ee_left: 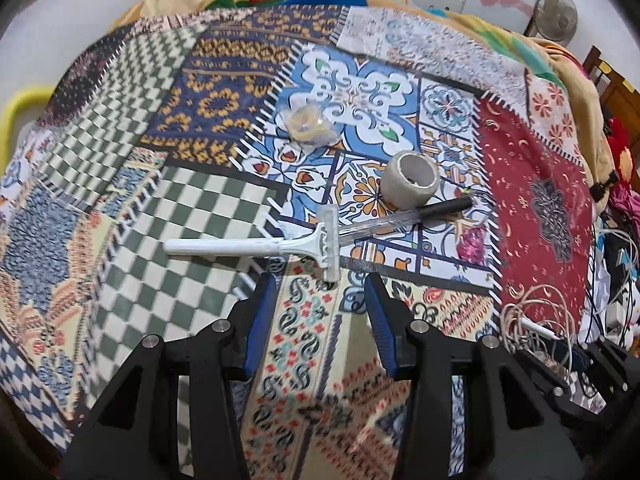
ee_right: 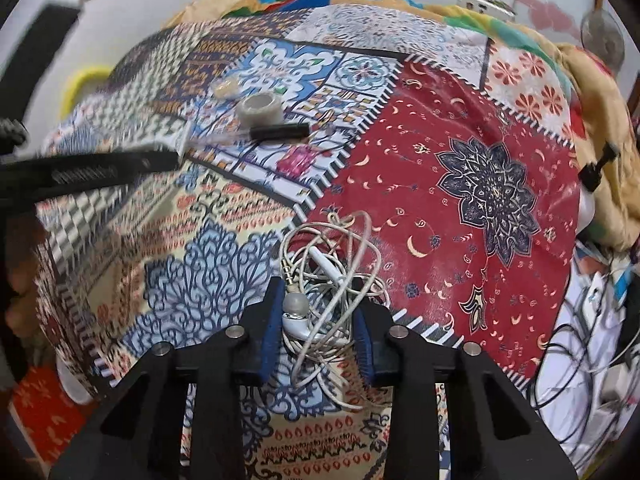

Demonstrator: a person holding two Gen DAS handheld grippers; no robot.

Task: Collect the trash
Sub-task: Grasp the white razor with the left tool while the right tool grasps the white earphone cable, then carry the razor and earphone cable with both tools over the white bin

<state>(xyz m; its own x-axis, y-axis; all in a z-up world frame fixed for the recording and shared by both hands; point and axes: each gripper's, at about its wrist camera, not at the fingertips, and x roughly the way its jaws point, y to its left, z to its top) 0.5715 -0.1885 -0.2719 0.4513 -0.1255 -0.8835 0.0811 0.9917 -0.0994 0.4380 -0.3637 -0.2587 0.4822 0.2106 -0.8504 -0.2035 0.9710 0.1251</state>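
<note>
While the right hand-held gripper [ee_right: 318, 324] straddles the earphones [ee_right: 334, 280] at the near edge of the bed [ee_right: 472, 184], its jaws stand apart on either side of the tangle, with one earbud between them and no firm pinch visible. Risk: loose cord loops spill beyond both jaws, so a closure may trap only a few strands and the rest could trail, snag or slip free on lifting. Left of it, the left hand-held gripper [ee_left: 322, 286] is open and empty, its tips just short of the razor [ee_left: 256, 245]. Risk: the razor lies flat on soft cloth, and its head overlaps the near end of the pen [ee_left: 404, 218]; a low approach may pinch the cover or drag the pen along. Farther back, the tape roll [ee_left: 409, 178] touches the pen and may roll if nudged. Farthest lies a crumpled wrapper [ee_left: 310, 124], apart from the rest. Cables crowd the floor at right; a heaped blanket [ee_left: 576, 92] rims the far side.
</note>
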